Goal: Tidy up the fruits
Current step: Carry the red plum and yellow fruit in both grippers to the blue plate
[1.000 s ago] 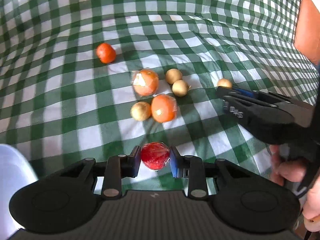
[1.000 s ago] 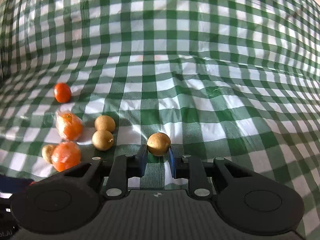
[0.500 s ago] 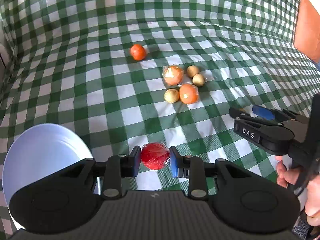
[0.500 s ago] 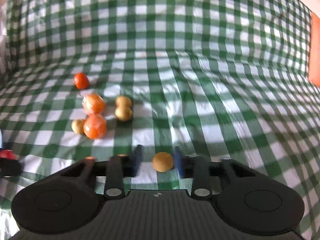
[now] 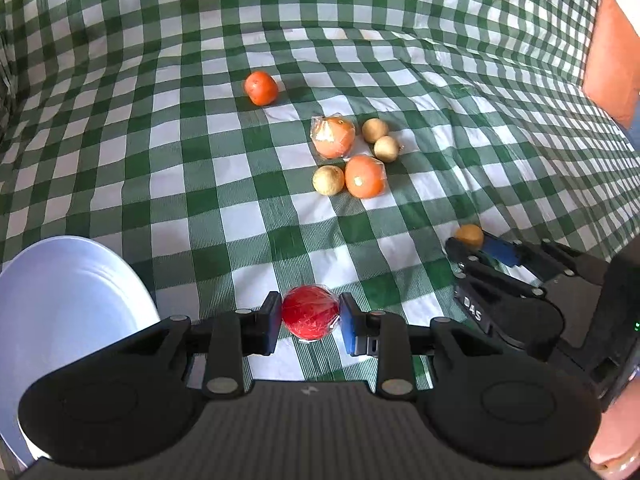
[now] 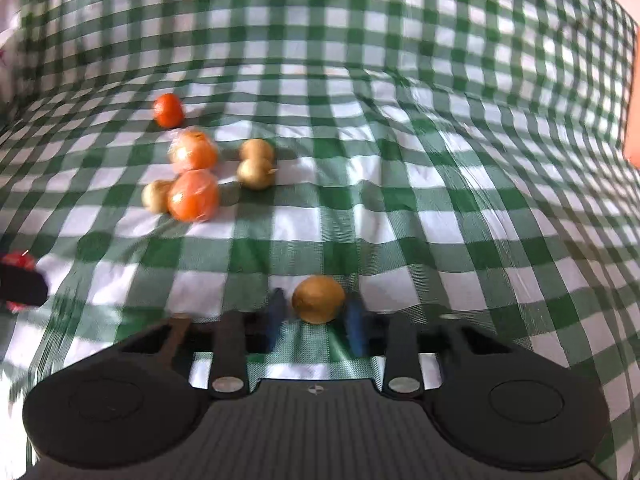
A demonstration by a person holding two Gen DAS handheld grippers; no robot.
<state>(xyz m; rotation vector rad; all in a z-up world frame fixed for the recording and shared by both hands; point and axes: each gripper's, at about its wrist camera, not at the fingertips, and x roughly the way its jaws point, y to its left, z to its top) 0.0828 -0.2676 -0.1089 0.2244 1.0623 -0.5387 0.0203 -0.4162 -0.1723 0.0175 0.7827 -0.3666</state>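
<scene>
My left gripper (image 5: 310,316) is shut on a red wrapped fruit (image 5: 310,312) and holds it above the checked cloth, just right of a white plate (image 5: 60,292). My right gripper (image 6: 318,312) is shut on a small tan round fruit (image 6: 318,299); it also shows in the left wrist view (image 5: 476,240) at the right, with the tan fruit (image 5: 469,235) at its tips. On the cloth lie two wrapped oranges (image 5: 334,137) (image 5: 365,176), a bare orange fruit (image 5: 261,87) and three tan fruits (image 5: 328,180) (image 5: 375,129) (image 5: 386,149).
A green and white checked cloth (image 5: 160,140) covers the whole surface, with folds rising at the back. An orange object (image 5: 612,72) stands at the far right edge. The right wrist view is motion-blurred.
Both grippers have pulled back and up from the fruit pile, each keeping its fruit. The white plate has come into the left wrist view at the lower left.
</scene>
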